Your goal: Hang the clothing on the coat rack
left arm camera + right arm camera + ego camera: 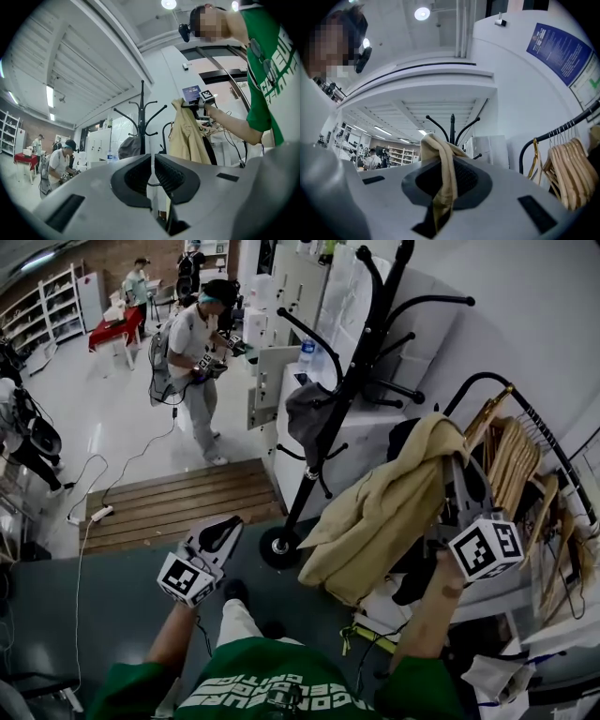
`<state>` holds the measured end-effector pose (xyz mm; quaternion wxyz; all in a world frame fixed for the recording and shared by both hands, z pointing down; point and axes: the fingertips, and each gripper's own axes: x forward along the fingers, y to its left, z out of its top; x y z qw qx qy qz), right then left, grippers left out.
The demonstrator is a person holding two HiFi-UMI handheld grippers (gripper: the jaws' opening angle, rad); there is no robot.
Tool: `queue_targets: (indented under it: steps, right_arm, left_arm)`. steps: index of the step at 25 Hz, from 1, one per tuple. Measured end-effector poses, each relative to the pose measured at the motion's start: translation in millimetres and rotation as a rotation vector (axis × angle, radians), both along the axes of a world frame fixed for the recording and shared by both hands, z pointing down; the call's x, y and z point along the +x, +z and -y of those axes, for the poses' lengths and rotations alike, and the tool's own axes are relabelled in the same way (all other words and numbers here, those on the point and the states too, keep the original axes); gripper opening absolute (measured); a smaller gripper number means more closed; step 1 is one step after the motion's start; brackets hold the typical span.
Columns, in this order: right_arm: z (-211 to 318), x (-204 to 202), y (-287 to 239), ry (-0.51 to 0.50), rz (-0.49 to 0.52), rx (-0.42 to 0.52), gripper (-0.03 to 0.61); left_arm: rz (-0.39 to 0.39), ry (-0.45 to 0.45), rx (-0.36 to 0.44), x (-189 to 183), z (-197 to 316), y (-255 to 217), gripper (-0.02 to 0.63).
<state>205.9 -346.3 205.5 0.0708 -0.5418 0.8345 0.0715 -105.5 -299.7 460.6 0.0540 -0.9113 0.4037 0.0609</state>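
A tan jacket (389, 507) hangs in the air to the right of the black coat rack (352, 381), bunched at its top in my right gripper (456, 474). In the right gripper view the jaws are shut on a fold of that tan jacket (439, 171), with the rack's top hooks (452, 125) just beyond. A grey garment (307, 413) hangs on a lower hook of the rack. My left gripper (219, 534) is held low near the rack's round base (280, 547), away from the jacket. Its pads (137, 177) are together with nothing between them.
A garment rail with wooden hangers (514, 460) stands right of the jacket. White cabinets (291, 292) and a water bottle (307, 352) are behind the rack. A wooden platform (178, 502) lies at left, and another person (192, 343) stands beyond it.
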Motion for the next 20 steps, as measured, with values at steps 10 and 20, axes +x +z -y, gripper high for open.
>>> queue_targets:
  steps: [10,20]
  right_arm:
    - [40.2,-12.3,-22.9,0.000,0.002,-0.020,0.037]
    - [71.5,-24.4,-16.1,0.009,-0.041,-0.053,0.037]
  left_arm:
    - [0.002,-0.047,-0.009,-20.5,1.7,1.3,0.026]
    - [0.002,-0.065,-0.018,-32.7,8.2,5.5,0.026]
